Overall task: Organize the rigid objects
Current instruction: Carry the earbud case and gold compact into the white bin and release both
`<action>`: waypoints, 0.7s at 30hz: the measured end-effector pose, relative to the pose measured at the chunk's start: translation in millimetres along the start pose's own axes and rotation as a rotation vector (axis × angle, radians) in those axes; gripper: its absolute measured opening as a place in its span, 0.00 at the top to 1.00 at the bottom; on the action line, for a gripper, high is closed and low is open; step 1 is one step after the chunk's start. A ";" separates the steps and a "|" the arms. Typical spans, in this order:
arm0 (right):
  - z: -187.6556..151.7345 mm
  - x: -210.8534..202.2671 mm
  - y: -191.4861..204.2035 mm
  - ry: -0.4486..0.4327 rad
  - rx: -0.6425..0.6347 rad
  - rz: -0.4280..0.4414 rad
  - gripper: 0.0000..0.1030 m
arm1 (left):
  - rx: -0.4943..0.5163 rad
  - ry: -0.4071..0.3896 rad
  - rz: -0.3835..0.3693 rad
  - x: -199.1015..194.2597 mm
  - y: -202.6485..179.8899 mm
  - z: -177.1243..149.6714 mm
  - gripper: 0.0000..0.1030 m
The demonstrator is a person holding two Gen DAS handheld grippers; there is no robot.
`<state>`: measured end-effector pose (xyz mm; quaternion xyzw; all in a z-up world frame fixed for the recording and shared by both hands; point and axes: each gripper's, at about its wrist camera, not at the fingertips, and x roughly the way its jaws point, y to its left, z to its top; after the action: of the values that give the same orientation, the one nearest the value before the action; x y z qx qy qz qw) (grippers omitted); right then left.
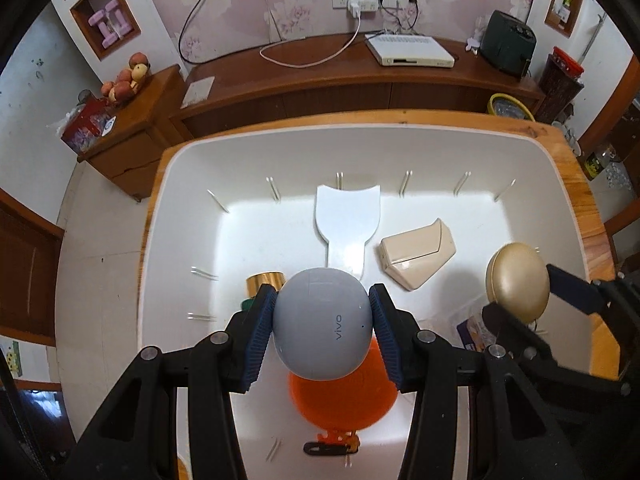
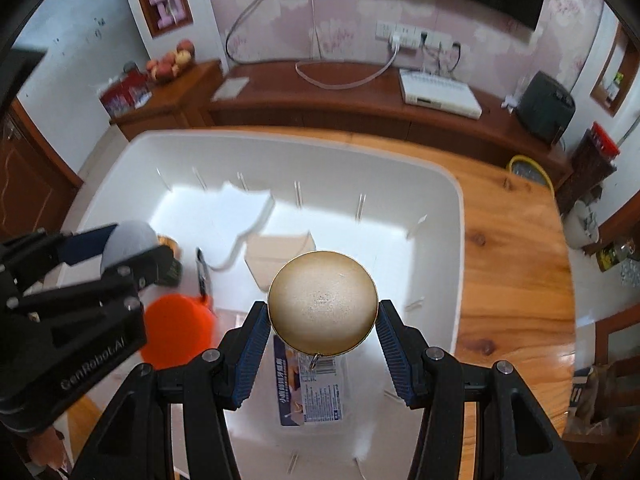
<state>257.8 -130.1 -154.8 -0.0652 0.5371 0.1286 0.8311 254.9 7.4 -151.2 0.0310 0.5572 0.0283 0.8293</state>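
both views bright and evenly lit; a glare patch on the floor of the white bin [image 1: 240, 224] near its far wall. soft shadows under the objects. left view sharp; right view motion-blurred. strong fisheye bending, dark vignette at the corners.

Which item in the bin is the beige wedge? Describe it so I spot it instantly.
Look inside the big white bin on the wooden table. Near its middle, right of the flat white scraper, lies the beige wedge: the only angular, cream-coloured block there.
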 end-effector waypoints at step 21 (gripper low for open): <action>-29.7 -19.6 13.7 0.022 -0.078 0.035 0.29 | -0.026 0.002 -0.046 -22.2 -0.1 -10.9 0.09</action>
<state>220.2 -127.1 -149.0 -0.0894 0.5419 0.1631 0.8196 236.5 5.7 -134.8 0.0073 0.5583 0.0168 0.8295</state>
